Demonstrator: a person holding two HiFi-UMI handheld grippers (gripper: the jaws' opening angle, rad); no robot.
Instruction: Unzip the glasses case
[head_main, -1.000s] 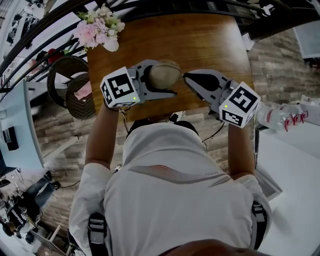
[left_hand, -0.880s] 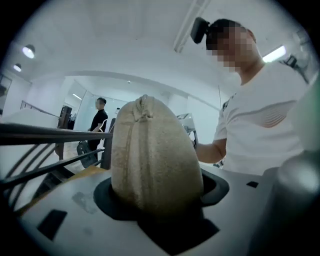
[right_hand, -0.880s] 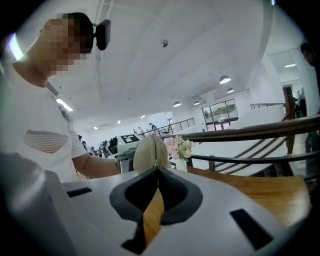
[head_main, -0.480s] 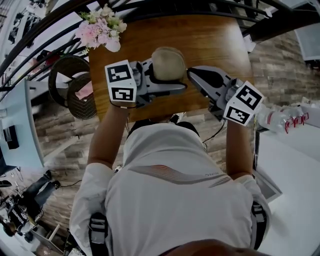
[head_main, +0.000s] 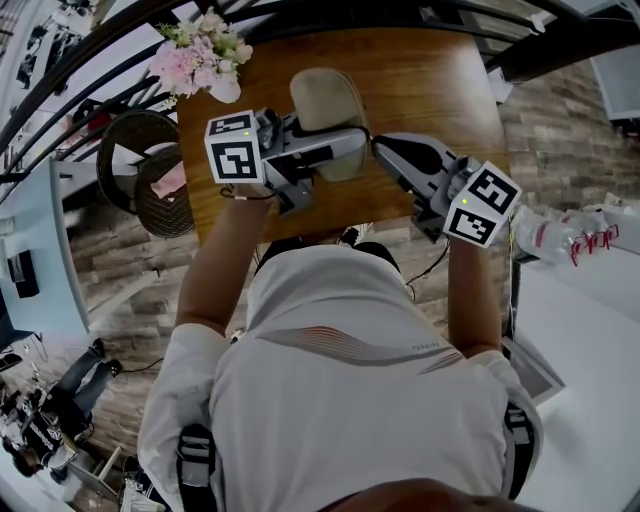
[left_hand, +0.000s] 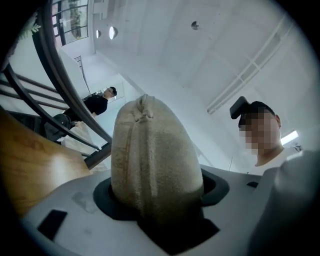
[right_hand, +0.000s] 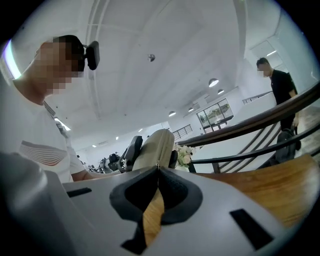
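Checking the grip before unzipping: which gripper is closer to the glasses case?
Left. The left gripper is clamped around the glasses case. The right gripper, jaws shut, has its tips just beside the case; whether they touch it is unclear.

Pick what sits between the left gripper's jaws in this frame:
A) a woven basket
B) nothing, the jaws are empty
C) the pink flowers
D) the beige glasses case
D: in the left gripper view, the beige glasses case stands wedged between the pads of the left gripper, its zip seam running up the side that faces the camera.
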